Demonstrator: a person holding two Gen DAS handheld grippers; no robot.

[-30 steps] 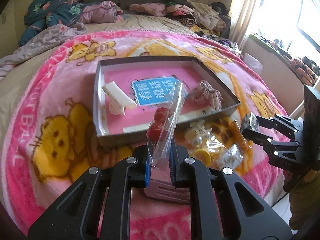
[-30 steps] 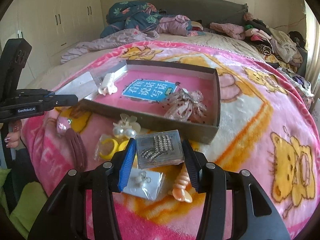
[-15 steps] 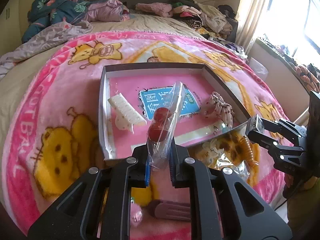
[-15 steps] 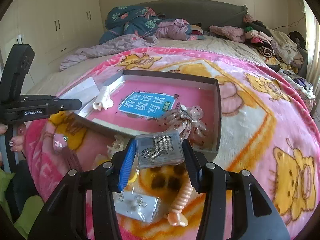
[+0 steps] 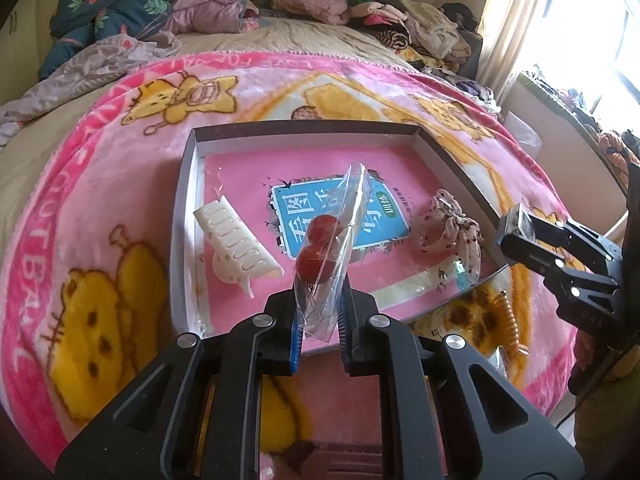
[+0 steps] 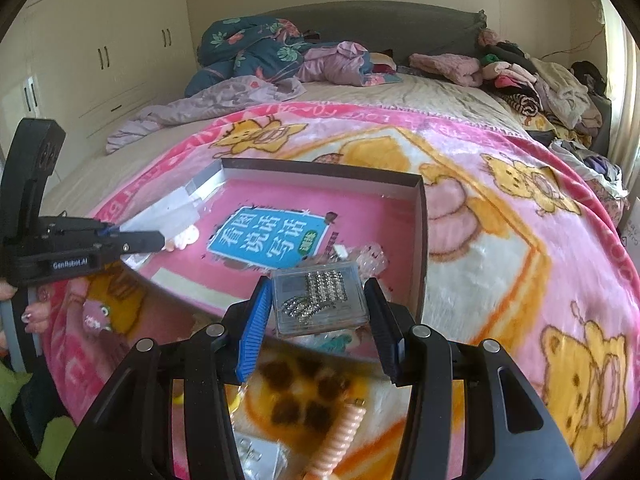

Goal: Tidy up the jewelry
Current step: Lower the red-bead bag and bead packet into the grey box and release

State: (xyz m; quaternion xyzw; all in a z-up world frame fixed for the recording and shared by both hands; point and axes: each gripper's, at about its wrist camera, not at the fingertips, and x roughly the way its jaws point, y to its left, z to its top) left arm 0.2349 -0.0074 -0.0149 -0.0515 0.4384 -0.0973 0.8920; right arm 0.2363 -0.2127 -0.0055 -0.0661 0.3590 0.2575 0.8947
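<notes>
Left claw (image 5: 318, 322) is clamped on a clear bag of red beads (image 5: 326, 252) above the tray's (image 5: 304, 130) near edge; right claw (image 6: 316, 320) grips a clear rhinestone case (image 6: 320, 298) over the tray's near right corner.

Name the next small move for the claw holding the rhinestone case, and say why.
Probably lower and open: the right claw grips the clear rhinestone case just past the tray's near wall, above the pink tray floor, so setting it inside seems next.
</notes>
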